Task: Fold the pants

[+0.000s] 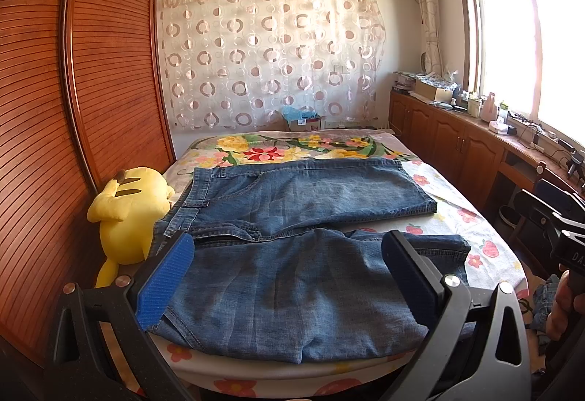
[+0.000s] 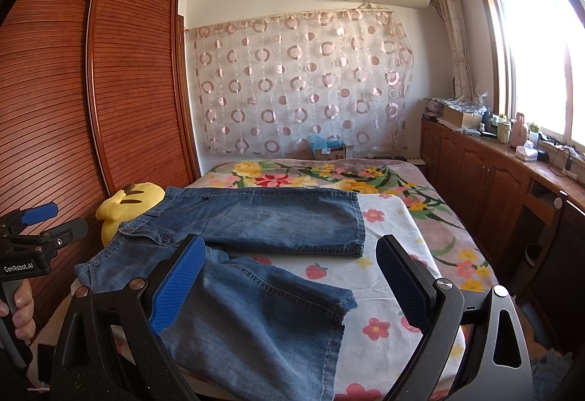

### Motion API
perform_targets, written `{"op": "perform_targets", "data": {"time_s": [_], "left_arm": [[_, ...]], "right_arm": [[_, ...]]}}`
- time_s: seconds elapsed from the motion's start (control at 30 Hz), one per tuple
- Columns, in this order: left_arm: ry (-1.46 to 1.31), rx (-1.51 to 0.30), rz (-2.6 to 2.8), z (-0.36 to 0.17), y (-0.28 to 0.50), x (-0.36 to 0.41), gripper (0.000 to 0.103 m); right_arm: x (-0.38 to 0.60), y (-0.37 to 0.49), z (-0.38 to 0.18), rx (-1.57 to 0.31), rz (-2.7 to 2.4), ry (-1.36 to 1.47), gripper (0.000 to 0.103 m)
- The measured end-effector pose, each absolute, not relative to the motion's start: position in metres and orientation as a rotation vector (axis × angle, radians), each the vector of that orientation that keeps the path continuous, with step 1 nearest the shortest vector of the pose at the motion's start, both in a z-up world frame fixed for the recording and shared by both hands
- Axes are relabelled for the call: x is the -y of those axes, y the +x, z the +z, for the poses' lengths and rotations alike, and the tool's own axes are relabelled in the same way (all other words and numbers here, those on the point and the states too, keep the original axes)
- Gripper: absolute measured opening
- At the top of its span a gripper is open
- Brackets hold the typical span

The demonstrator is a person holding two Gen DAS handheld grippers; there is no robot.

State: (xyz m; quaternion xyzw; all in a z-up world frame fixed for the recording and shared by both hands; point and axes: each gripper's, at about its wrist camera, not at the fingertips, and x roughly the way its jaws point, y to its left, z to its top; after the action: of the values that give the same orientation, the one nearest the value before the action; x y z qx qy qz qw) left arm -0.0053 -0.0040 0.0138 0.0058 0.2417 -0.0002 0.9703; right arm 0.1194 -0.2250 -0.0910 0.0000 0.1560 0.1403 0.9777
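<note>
Left tongs (image 1: 289, 262): spread wide, holding nothing, poised over the near leg. Right tongs (image 2: 289, 269): spread wide, empty, above the near leg's hem. Pants (image 1: 292, 218): blue denim, laid flat across the bed (image 1: 486, 229), legs parted, waistband toward a yellow plush toy (image 1: 131, 211) at the wardrobe (image 1: 73, 90) side.

Pants (image 1: 292, 236) spread on bed (image 1: 486, 218), plush toy (image 1: 128, 214) seemingly touching left.
</note>
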Motion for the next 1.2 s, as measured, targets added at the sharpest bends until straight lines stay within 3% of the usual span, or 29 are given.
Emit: {"op": "perform_targets", "data": {"time_s": [0.4,1.2], "left_arm": [[0.013,-0.514,-0.006,0.02,-0.003,0.001,0.103],[-0.016,-0.673,-0.01,-0.053,0.032,-0.048,0.103]], "right_arm": [[0.226,0.121,-0.094,-0.324,0.283,-0.002,0.095],[0.237,0.15,-0.109,-0.449,0.281,-0.038,0.095]]}}
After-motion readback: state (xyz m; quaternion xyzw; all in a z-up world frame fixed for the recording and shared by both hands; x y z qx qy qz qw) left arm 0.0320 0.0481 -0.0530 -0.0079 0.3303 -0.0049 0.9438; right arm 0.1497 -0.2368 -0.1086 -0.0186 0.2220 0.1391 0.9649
